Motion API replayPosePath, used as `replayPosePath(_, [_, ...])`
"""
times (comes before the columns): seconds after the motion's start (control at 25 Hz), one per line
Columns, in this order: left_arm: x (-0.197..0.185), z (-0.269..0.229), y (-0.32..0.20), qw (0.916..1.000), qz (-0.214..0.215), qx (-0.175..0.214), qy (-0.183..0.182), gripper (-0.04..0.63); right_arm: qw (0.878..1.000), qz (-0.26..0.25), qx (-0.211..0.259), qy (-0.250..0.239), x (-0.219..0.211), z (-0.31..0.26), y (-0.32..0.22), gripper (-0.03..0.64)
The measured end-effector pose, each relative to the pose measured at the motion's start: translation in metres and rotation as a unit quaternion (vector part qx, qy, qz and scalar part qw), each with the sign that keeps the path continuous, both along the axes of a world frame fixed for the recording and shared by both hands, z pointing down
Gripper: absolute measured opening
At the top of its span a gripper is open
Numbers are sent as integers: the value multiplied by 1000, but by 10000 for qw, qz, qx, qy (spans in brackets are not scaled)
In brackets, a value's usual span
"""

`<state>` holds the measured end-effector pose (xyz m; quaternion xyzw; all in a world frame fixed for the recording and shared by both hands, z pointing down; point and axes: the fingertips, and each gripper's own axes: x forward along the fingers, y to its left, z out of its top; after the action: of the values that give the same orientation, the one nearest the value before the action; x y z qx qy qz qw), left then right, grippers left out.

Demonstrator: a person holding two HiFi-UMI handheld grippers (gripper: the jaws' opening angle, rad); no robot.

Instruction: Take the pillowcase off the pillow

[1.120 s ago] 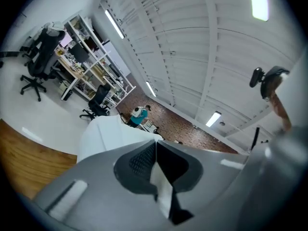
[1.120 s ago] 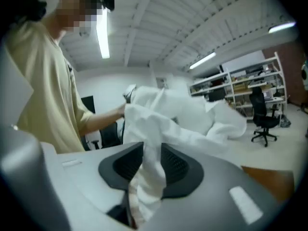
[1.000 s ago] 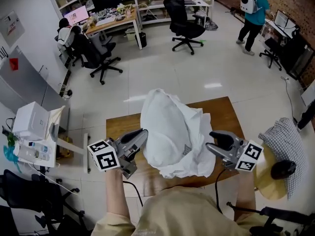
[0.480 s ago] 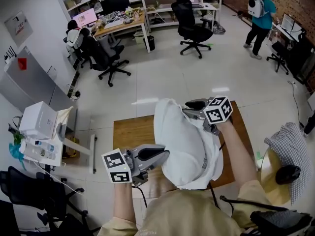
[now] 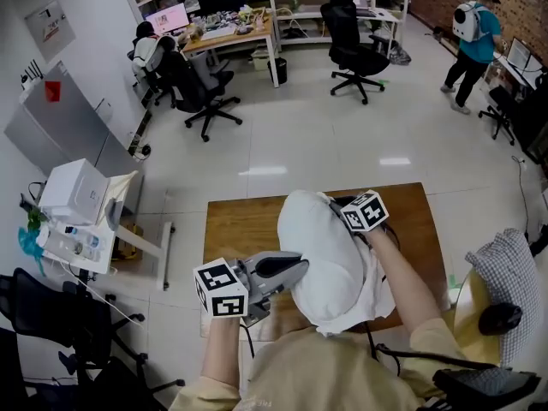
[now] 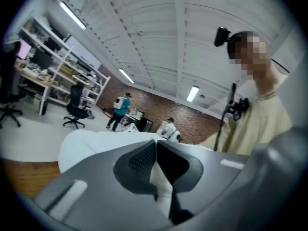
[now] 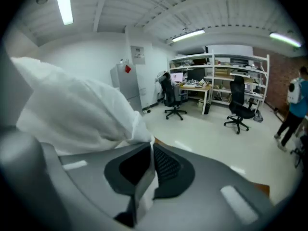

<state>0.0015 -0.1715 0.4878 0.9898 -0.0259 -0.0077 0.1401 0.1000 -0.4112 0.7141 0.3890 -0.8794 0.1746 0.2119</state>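
The left tool [image 5: 295, 266] clenches the pillowcase [image 5: 321, 264] at lower centre; the right tool [image 5: 336, 202] has just closed on its far end — they should draw apart steadily

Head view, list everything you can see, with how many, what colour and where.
pillowcase: one, white, full, upright on the table between the grippers
table: one, brown wood, centre
office chairs: several, black, on the pale floor by the far desks
standing person: one, teal top, white backpack, top right
checked cushion: one, grey, right edge
white box: one, left, on a small stand
left gripper: grey, jaws shut on pillowcase fabric, near side
right gripper: grey, jaws just closed on pillowcase fabric, far side
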Motion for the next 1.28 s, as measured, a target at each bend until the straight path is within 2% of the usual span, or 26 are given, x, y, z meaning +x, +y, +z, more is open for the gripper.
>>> replayPosePath(0.04, [-4, -2, -14, 9991, -293, -263, 130, 9, 9996, 114, 67, -249, 6, -17, 0, 23])
replayPosePath(0.12, [-15, -8, -40, 9928, -779, -764, 491, 9, 9970, 158, 360, -671, 18, -66, 11, 168])
replayPosePath(0.16, [-20, -10, -54, 9878, -988, -1001, 663, 9, 9946, 97, 611, -837, 23, -97, 23, 200])
replayPosePath(0.28, [-32, -10, -97, 9718, -1486, -1541, 986, 9, 9792, -144, 1419, -1444, 32, -191, 77, 219])
replayPosePath(0.4, [-39, -11, -133, 9622, -1777, -1738, 1117, 9, 9518, -723, 2169, -2046, 13, -260, 155, 201])
replayPosePath(0.48, [-40, -20, -151, 9582, -1876, -1826, 1153, 9, 9363, -1128, 2628, -2039, -12, -276, 198, 195])
replayPosePath(0.52, [-39, -27, -159, 9574, -1888, -1855, 1155, 9, 9358, -1234, 2742, -1840, -25, -272, 210, 192])
replayPosePath(0.6, [-37, -40, -170, 9568, -1864, -1922, 1129, 9, 9490, -1219, 2643, -1212, -49, -247, 218, 186])
replayPosePath(0.68, [-35, -50, -175, 9569, -1796, -2000, 1100, 9, 9644, -936, 2344, -791, -65, -222, 212, 147])
replayPosePath(0.8, [-33, -64, -174, 9598, -1614, -1957, 1206, 9, 9672, -850, 2367, -367, -77, -190, 197, 14])
replayPosePath(0.92, [-27, -99, -165, 9710, -909, -1454, 1666, 9, 9814, -934, 1654, 258, -85, -123, 203, 8])
replayPosePath(1.0, [-31, -99, -166, 9699, -753, -1501, 1765, 8, 9881, -855, 1171, 507, -82, -66, 206, 8])
replayPosePath(1.08, [-31, -89, -163, 9685, -733, -1623, 1739, 9, 9929, -737, 823, 444, -77, -20, 204, 8])
replayPosePath(1.12, [-30, -82, -160, 9687, -719, -1651, 1709, 9, 9946, -745, 684, 238, -76, -9, 204, 8])
replayPosePath(1.2, [-34, -69, -152, 9689, -666, -1685, 1686, 9, 9930, -957, 522, -447, -77, -19, 213, 9])
replayPosePath(1.28, [-45, -61, -142, 9688, -511, -1736, 1696, 9, 9809, -1439, 612, -1157, -71, -59, 232, 22])
